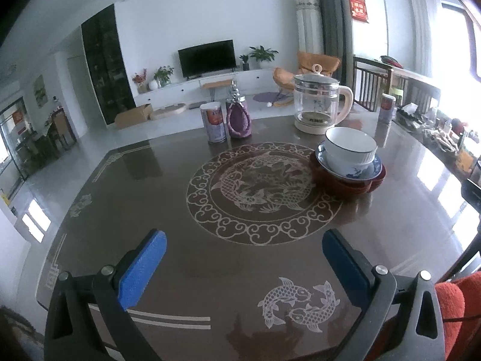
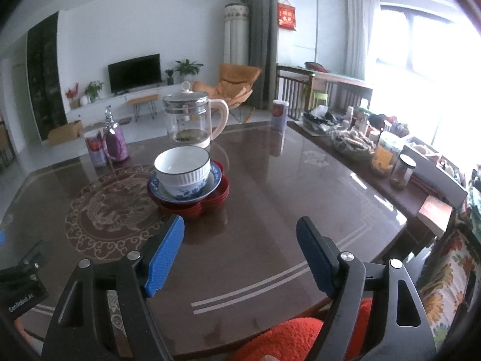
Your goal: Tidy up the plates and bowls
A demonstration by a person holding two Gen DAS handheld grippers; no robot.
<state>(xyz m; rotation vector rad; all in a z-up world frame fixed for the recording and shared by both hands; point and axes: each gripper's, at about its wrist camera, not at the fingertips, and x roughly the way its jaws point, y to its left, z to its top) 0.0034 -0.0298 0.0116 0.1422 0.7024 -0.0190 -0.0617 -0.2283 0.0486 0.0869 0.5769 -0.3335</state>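
Already stacked: bowl in dish on red plates, both tools empty

Left wrist view. Left gripper [image 1: 244, 267] hangs over the near edge of the tabletop [image 1: 150, 210], blue pads spread wide, nothing between them. White bowl [image 1: 350, 149] sits upright inside the blue-patterned dish [image 1: 360, 171], and that rests on the red plates [image 1: 348, 182]: biggest at the bottom, so the pile looks stable and likely finished. Stack lies right of the carved medallion [image 1: 264, 192], toward the far edge. Glass kettle [image 1: 320, 105] stands just behind it; tin [image 1: 214, 122] and purple bottle [image 1: 239, 117] line the far edge to the left. Near half of the top is open, good room to pull back.

Right wrist view. Right gripper [image 2: 240, 258] likewise wide and holding nothing, aimed at the stack from the near edge. Clear tabletop between pads and red plates. Right edge is tighter: jars [image 2: 387, 158] and clutter crowd a side table just beside it. Orange sleeve [image 2: 288, 337] shows below the tool.
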